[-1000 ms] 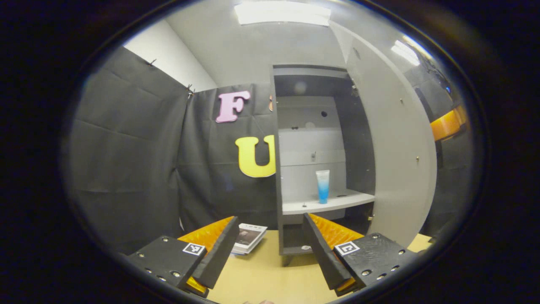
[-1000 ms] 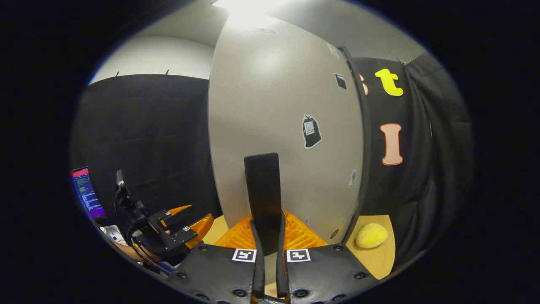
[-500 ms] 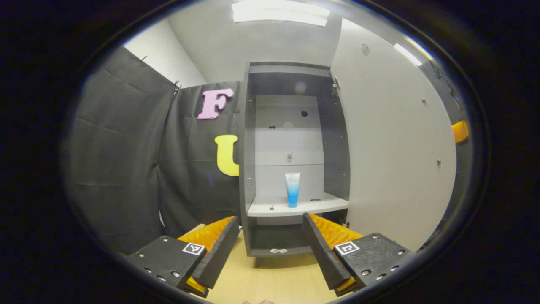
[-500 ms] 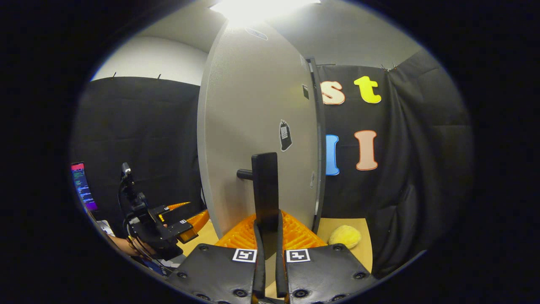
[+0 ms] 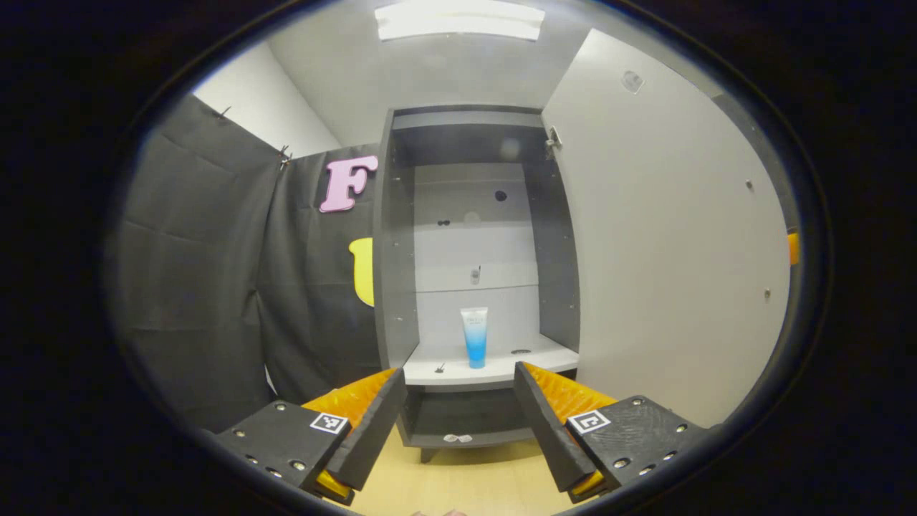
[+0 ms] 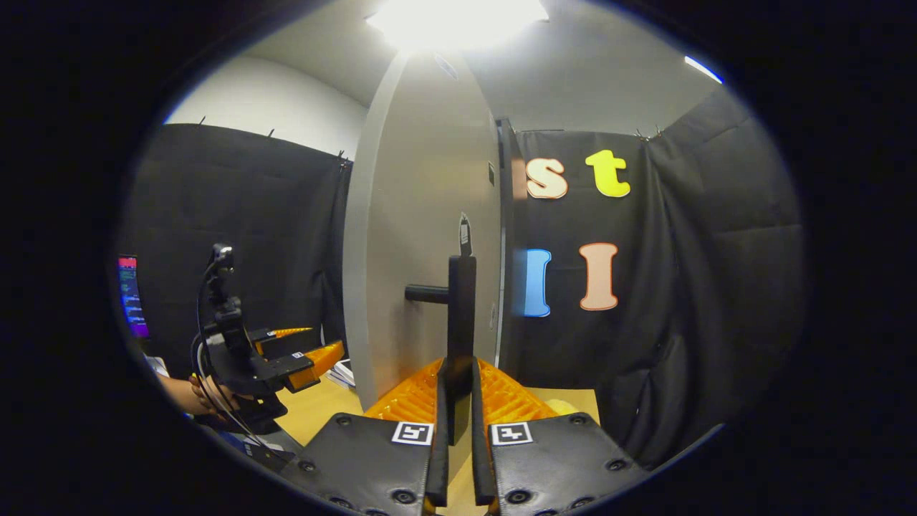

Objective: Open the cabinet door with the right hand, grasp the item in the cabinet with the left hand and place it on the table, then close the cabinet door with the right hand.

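The grey cabinet (image 5: 390,287) stands with its door (image 5: 666,236) swung wide to the right. A white-and-blue tube (image 5: 473,337) stands upright on the cabinet's white shelf (image 5: 494,364). My left gripper (image 5: 453,423) is open, facing the cabinet from the table, some way short of the tube. In the right gripper view, my right gripper (image 6: 458,430) is shut on the black door handle (image 6: 460,315) on the door's outer face (image 6: 423,236). The left gripper (image 6: 286,355) shows at the left there, held by a hand (image 6: 193,394).
The cabinet stands on a wooden table (image 5: 458,480). Its lower compartment (image 5: 466,416) holds a small pale thing. A stack of papers (image 6: 344,371) lies on the table behind the door. Black cloth walls surround the booth. A screen (image 6: 130,294) glows at the far left.
The door has swung further open with my right gripper holding its handle. My left gripper has turned to face the cabinet squarely, bringing the tube towards the middle of its view.
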{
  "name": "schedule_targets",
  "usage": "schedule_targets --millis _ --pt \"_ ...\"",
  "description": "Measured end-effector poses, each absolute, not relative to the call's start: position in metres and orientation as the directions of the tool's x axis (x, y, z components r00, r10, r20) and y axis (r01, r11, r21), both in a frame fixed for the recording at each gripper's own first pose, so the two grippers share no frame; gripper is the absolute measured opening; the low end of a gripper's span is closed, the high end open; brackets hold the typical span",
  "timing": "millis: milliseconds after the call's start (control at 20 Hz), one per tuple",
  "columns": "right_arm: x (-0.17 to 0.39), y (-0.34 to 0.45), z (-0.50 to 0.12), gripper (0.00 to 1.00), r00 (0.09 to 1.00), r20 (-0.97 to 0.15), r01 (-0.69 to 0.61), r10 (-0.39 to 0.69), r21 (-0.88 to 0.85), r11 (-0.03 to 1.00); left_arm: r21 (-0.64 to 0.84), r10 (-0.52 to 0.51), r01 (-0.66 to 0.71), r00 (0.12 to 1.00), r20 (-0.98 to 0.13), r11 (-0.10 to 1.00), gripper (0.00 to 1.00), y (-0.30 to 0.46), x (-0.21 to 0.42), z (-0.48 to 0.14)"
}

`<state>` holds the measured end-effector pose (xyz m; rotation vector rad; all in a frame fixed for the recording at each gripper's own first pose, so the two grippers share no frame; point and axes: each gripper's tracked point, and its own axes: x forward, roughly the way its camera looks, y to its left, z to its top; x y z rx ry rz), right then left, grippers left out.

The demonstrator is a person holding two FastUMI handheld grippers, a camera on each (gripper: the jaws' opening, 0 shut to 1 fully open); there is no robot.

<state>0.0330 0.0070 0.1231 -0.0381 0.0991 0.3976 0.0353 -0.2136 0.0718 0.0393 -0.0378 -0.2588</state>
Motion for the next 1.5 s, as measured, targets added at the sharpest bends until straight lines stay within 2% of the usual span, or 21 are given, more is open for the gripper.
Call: schedule_targets --millis 50,100,150,250,350,550,700,850,900,950,1050,1250,1300,1400,1500 --pt "0.033 0.006 0.119 0.15 0.917 -0.109 -0.389 0.383 -0.040 0.921 0.046 -0.261 0.259 0.965 0.029 0.965 0.96 -0.217 0.043 0.076" --pt "0.022 0.005 0.114 0.27 0.909 -0.115 -0.406 0.400 -0.036 0.913 0.049 -0.267 0.266 0.963 0.027 0.963 0.95 -0.220 0.052 0.079" --pt "0.014 0.000 0.113 0.30 0.911 -0.101 -0.402 0.399 -0.014 0.915 0.053 -0.270 0.269 0.962 0.029 0.962 0.95 -0.222 0.062 0.083" --pt "0.003 -0.027 0.115 0.63 0.929 -0.071 -0.361 0.362 0.037 0.932 0.053 -0.275 0.273 0.961 0.031 0.961 0.95 -0.229 0.086 0.089" --pt "-0.001 -0.057 0.119 0.96 0.968 -0.038 -0.245 0.248 0.071 0.967 0.038 -0.289 0.288 0.957 0.033 0.957 0.95 -0.238 0.113 0.094" --pt "-0.003 -0.119 0.105 0.98 0.999 -0.051 0.020 -0.016 0.075 0.997 0.042 -0.325 0.324 0.945 0.035 0.945 0.95 -0.260 0.166 0.098" --pt "0.001 -0.139 0.090 0.96 0.986 -0.082 0.149 -0.144 0.055 0.987 0.050 -0.360 0.359 0.933 0.019 0.932 0.95 -0.278 0.203 0.090" --pt "0.008 -0.144 0.078 0.96 0.973 -0.119 0.209 -0.200 0.070 0.975 0.043 -0.385 0.385 0.923 -0.011 0.922 0.95 -0.293 0.236 0.072" --pt "0.013 -0.143 0.074 0.92 0.967 -0.128 0.230 -0.220 0.070 0.971 0.037 -0.392 0.392 0.920 -0.023 0.919 0.96 -0.297 0.244 0.066" --pt "0.015 -0.143 0.071 0.96 0.961 -0.136 0.252 -0.241 0.070 0.965 0.034 -0.393 0.394 0.919 -0.037 0.918 0.96 -0.301 0.253 0.060" --pt "0.019 -0.143 0.067 0.96 0.952 -0.147 0.281 -0.268 0.076 0.957 0.030 -0.395 0.398 0.916 -0.070 0.917 0.96 -0.307 0.272 0.047" --pt "0.030 -0.145 0.062 0.96 0.939 -0.162 0.318 -0.304 0.066 0.946 0.023 -0.396 0.403 0.907 -0.145 0.915 0.96 -0.315 0.304 0.015" --pt "0.032 -0.145 0.060 0.92 0.936 -0.168 0.323 -0.309 0.063 0.944 0.024 -0.395 0.404 0.905 -0.161 0.915 0.96 -0.316 0.310 0.008" --pt "0.039 -0.142 0.056 0.92 0.932 -0.181 0.328 -0.313 0.061 0.943 0.029 -0.389 0.400 0.905 -0.172 0.916 0.96 -0.319 0.319 0.002" --pt "0.043 -0.140 0.051 0.96 0.930 -0.192 0.329 -0.314 0.054 0.943 0.039 -0.382 0.392 0.911 -0.157 0.919 0.96 -0.319 0.323 0.005"
